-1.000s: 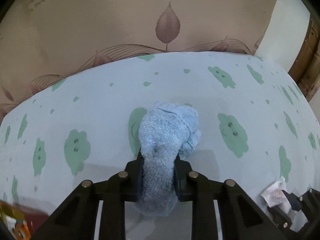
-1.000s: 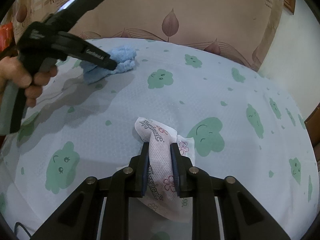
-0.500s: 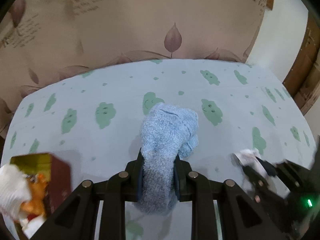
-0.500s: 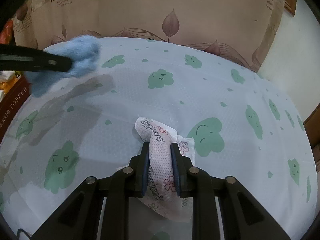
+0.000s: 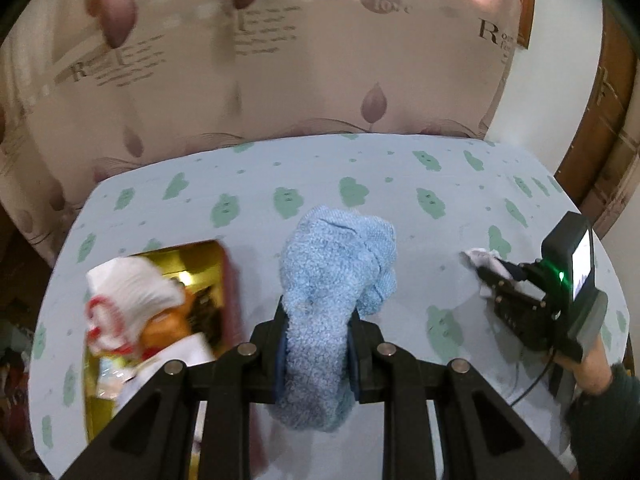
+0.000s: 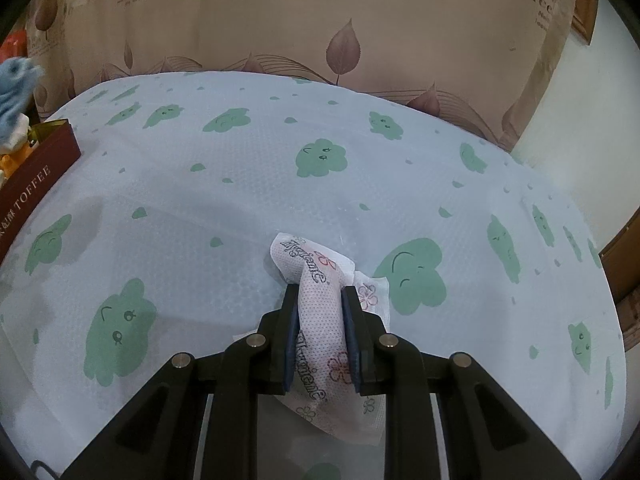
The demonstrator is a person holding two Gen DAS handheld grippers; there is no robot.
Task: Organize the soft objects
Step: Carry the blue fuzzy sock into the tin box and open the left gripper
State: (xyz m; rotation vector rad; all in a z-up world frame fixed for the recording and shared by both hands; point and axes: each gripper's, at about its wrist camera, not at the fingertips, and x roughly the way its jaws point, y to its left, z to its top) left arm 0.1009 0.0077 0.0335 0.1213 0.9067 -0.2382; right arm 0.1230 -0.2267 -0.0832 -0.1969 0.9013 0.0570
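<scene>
Fingers of the left gripper point(image 5: 316, 344) clamp a fluffy blue towel point(image 5: 336, 280); the gold-lined brown toffee box point(image 5: 216, 276), seemingly open, lies just left.

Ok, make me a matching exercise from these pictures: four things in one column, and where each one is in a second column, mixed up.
Things:
1. blue towel
2. printed tissue pack
3. stuffed toy
4. toffee box

Places:
A. inside the open box
B. clamped in the right hand-held gripper
C. on the tablecloth, at the left edge of the right wrist view
D. clamped in the left hand-held gripper

Pairs: 1-D, 2-B, 3-A, 4-C
</scene>
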